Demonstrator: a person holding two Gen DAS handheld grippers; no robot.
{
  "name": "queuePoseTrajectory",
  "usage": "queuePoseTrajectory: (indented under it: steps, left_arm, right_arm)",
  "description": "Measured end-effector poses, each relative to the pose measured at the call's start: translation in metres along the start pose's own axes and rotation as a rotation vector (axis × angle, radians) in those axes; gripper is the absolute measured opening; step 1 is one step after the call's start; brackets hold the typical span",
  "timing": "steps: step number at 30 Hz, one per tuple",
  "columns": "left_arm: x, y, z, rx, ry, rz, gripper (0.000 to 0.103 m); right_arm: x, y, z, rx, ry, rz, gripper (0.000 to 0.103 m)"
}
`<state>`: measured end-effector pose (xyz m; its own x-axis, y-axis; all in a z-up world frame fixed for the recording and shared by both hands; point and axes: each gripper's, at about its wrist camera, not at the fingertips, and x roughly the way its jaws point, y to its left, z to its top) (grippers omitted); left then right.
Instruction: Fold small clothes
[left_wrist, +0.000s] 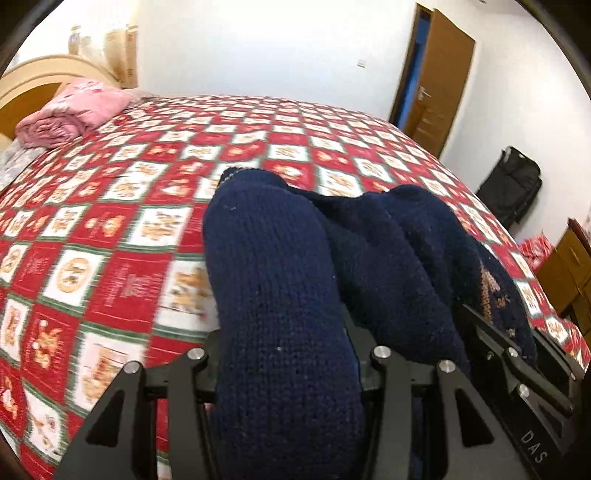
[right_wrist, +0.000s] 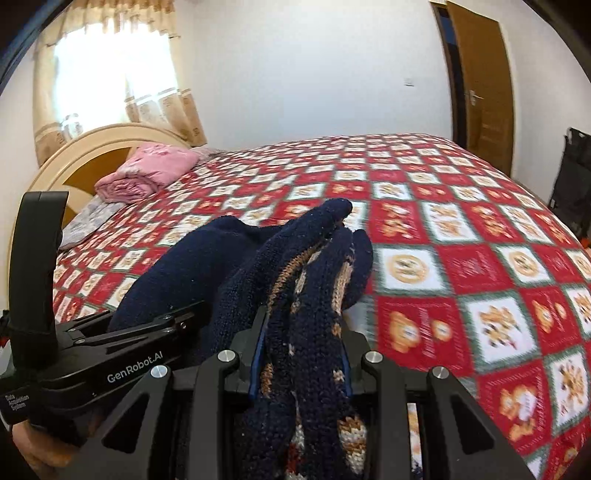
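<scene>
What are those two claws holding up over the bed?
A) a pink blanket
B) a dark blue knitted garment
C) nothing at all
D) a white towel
B: the navy knit sweater is bunched between the left claw and the right claw; pink bedding lies by the headboard.

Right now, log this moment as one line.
left gripper: shut on navy sweater | right gripper: shut on sweater | lifted above bed
</scene>
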<state>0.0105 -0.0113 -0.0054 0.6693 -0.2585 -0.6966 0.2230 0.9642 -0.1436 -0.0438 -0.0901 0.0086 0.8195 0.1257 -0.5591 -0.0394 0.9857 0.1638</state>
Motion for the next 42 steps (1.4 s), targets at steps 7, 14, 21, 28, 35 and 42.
queuePoseTrajectory:
  steps: [7,14,21,28,35,42]
  left_arm:
    - [-0.005,0.054,0.017,-0.048,-0.043,0.090,0.048]
    - [0.008,0.109,0.038,-0.083,-0.062,0.167,0.048]
    - [0.040,0.153,0.037,-0.134,-0.016,0.205,0.048]
    - [0.041,0.153,0.031,-0.118,-0.001,0.202,0.058]
    - [0.003,0.140,0.019,-0.047,-0.028,0.336,0.087]
    - [-0.012,0.121,0.002,-0.022,-0.041,0.437,0.100]
  right_arm:
    - [0.030,0.052,0.018,-0.051,-0.010,0.080,0.032]
    - [0.084,0.100,0.031,-0.038,-0.016,0.157,0.032]
    - [0.144,0.124,0.024,-0.021,0.022,0.157,0.032]
    - [0.161,0.103,0.019,0.009,0.085,0.169,0.034]
    - [0.110,0.087,0.016,-0.060,0.020,0.056,0.037]
    - [0.069,0.127,0.008,-0.241,-0.028,0.129,0.029]
